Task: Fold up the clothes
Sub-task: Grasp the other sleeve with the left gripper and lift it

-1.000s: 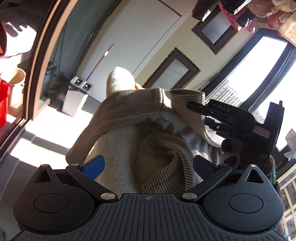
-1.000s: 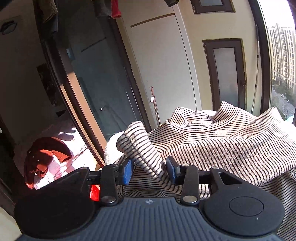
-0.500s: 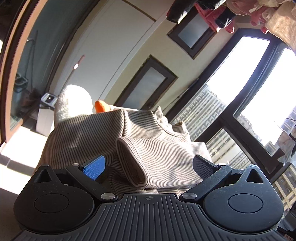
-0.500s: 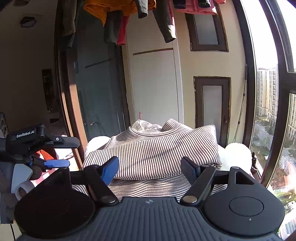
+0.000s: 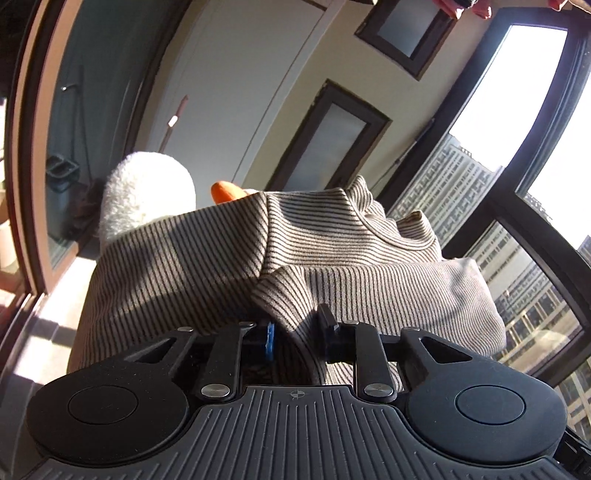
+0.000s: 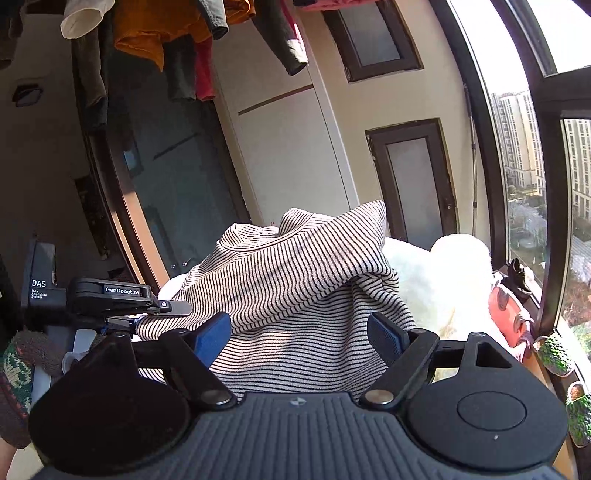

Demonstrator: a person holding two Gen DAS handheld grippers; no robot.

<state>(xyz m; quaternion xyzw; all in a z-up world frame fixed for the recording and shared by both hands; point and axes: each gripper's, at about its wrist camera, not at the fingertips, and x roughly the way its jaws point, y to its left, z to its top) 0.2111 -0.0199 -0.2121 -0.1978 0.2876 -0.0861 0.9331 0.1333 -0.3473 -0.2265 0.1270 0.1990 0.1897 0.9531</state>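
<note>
A beige striped top lies partly folded over a white plush toy. In the left wrist view my left gripper is shut on a folded sleeve edge of the top. In the right wrist view the same striped top fills the middle, and my right gripper is open with its blue pads on either side of the cloth, gripping nothing. The left gripper shows at the left of that view, at the top's left edge.
White plush sticks out to the right of the top. Hanging clothes are overhead. A large window is on the right, a sliding glass door on the left. Pink slippers lie by the window.
My left gripper went from open to shut on the sleeve edge. My right gripper, which held a fold of the top a second ago, has let go and stays open.
</note>
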